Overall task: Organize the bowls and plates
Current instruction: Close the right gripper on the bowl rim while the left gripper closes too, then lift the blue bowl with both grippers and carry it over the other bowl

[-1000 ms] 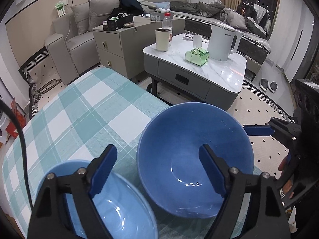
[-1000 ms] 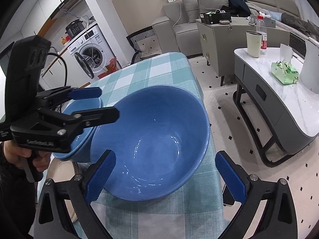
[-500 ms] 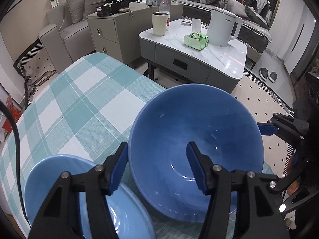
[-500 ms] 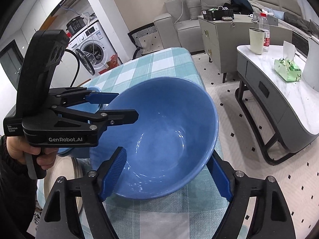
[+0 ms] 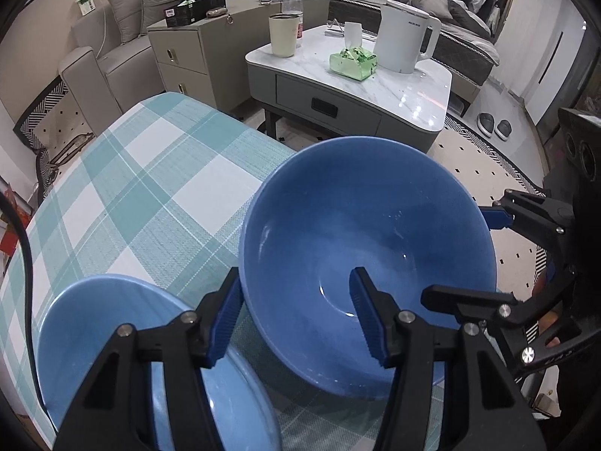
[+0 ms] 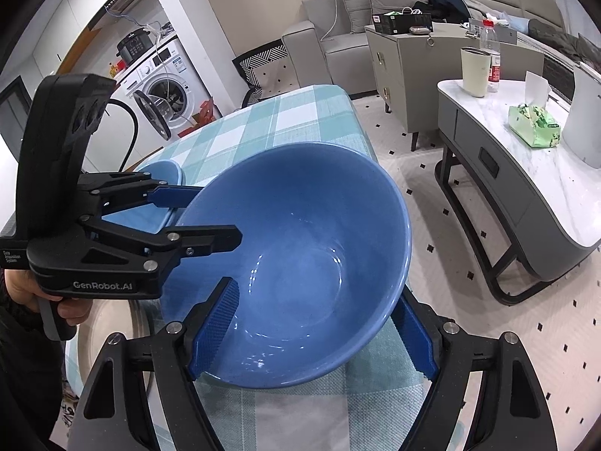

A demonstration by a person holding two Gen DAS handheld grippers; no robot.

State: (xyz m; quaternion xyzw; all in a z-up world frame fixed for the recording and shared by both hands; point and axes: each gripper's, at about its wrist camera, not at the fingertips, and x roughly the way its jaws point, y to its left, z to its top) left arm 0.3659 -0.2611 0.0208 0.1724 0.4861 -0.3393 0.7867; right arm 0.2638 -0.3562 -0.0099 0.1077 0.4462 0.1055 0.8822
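Observation:
A dark blue bowl [image 5: 375, 225] [image 6: 300, 248] sits tilted above the checked tablecloth [image 5: 150, 188], near the table's right edge. My left gripper [image 5: 296, 293] [image 6: 214, 218] is shut on the bowl's left wall, with one pad outside the rim and one inside. My right gripper [image 6: 315, 300] [image 5: 465, 259] grips the opposite side. One of its pads lies on the inner surface and the other under the outer wall, and its jaws are closing. A light blue bowl [image 5: 112, 338] [image 6: 161, 173] rests on the cloth left of the dark one, under my left gripper.
A beige plate [image 6: 109, 338] lies at the near left of the table. The table edge [image 6: 360, 131] drops to the tiled floor right beside the bowl. A marble coffee table [image 5: 413, 86] with a kettle [image 5: 402, 41] stands beyond, and a washing machine [image 6: 165, 90] stands at the far left.
Both grippers' jaws have narrowed onto the dark blue bowl's walls. The bowl has tipped and come up off the cloth. My left gripper has shifted right, from over the light blue bowl to the dark bowl's rim.

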